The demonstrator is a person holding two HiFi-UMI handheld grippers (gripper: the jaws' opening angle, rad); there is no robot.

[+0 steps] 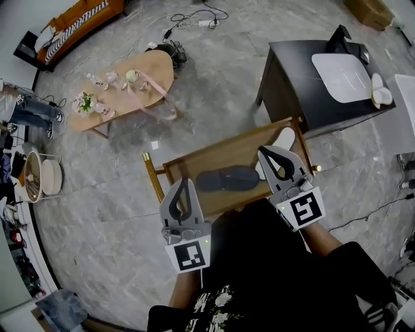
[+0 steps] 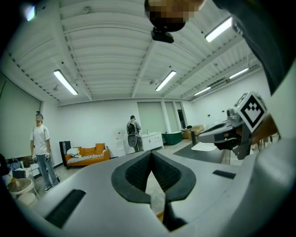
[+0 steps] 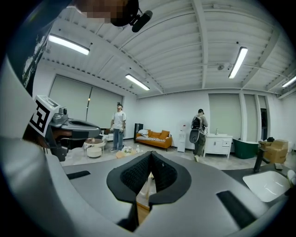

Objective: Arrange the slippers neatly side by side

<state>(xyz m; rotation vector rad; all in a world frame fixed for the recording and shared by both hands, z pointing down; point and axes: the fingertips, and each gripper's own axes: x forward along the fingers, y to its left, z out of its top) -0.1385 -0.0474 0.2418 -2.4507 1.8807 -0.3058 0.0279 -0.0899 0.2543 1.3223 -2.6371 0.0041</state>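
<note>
Left gripper (image 1: 187, 183) and right gripper (image 1: 264, 153), both closed and empty, hover over the wooden rack (image 1: 214, 155). A dark slipper (image 1: 228, 179) lies between them, with a white slipper (image 1: 284, 137) at the far right.

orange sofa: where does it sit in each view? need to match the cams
Head view: orange sofa in the top left corner.
Left gripper view: sofa lower left, far across the room.
Right gripper view: sofa near centre, far across the room.
Shared landmark: dark table, upper right in the head view, right of centre in the left gripper view, lower right in the right gripper view.
</note>
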